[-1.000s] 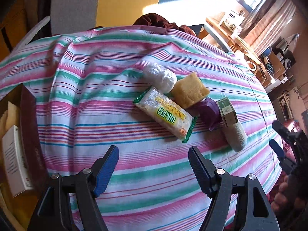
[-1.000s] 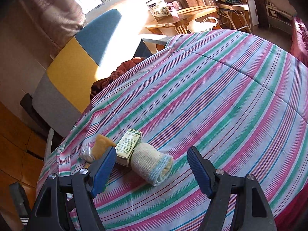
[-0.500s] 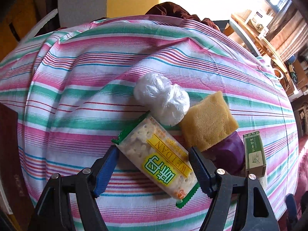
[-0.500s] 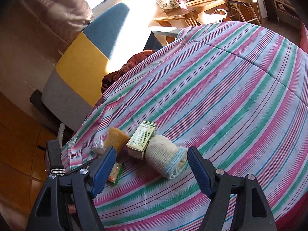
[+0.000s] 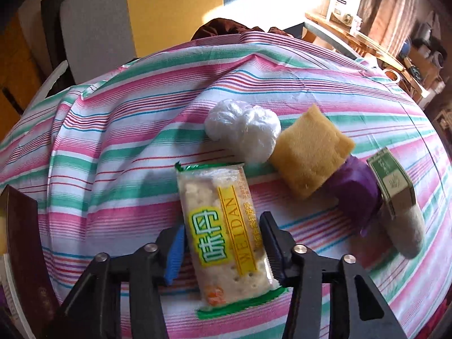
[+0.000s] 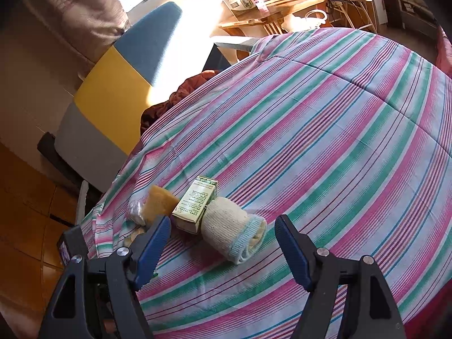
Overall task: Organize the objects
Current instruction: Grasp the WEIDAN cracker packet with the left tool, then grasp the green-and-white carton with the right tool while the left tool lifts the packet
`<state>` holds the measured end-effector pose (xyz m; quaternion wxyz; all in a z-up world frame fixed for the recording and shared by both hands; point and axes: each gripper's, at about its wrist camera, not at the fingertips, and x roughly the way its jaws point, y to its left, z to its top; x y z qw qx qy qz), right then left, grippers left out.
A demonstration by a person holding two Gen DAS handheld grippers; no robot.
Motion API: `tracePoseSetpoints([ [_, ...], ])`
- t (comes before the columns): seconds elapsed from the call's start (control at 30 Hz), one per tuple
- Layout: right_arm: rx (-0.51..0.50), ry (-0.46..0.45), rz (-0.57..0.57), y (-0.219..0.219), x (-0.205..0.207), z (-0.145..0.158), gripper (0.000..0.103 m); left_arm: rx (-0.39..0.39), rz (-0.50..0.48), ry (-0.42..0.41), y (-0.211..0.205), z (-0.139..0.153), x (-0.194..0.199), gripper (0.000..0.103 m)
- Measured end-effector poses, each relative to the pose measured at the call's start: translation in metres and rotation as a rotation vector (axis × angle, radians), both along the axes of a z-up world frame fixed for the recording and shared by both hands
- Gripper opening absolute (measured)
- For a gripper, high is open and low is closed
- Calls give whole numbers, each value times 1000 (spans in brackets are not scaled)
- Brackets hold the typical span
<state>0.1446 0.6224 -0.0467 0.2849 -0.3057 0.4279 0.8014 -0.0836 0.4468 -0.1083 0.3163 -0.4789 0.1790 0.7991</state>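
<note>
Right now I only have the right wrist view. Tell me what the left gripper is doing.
Observer: The left gripper has the cracker packet between its jaws, which are closing on its long sides.
Operator: Report anything hidden behind the green carton.
Observer: A purple object lies between the yellow sponge and that carton.
Operator: Name any container near the left gripper.
Observer: A dark brown box stands at the left edge of the left wrist view, beside the striped cloth.
</note>
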Motion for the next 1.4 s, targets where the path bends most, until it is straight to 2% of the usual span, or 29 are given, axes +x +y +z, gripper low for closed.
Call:
tracePoseSetpoints([
  [0.17, 15, -24, -5, 0, 0, -2, 77, 40, -65, 26, -48, 1, 36, 46],
  [0.37, 26, -52, -16, 3, 1, -5, 73, 70, -120, 52, -85, -2, 73, 46],
  [0.67, -12, -92, -41, 9, 3, -20, 66, 119, -161, 154, -89, -12, 86, 47],
  [0.8, -32, -60, -11, 5, -2, -20, 63, 129, -161, 163, -90, -12, 86, 48],
  [0.9, -71, -25, 45, 1, -15, -19, 63, 135, -160, 163, -91, -13, 86, 47],
  [1.03, -55, -48, 98, 4, -45, -13, 63, 146, -160, 160, -93, -14, 86, 47],
  [1.3, -101, -231, 158, 30, -115, -44, 63, 161, -157, 154, -93, -14, 86, 47],
  [1.33, -95, -249, 164, 32, -121, -48, 61, 162, -157, 155, -93, -14, 86, 47],
  [1.37, -88, -255, 182, 31, -125, -49, 46, 163, -157, 155, -93, -15, 86, 48],
  [1.4, -75, -255, 215, 28, -129, -49, 37, 165, -156, 153, -93, -15, 85, 48],
])
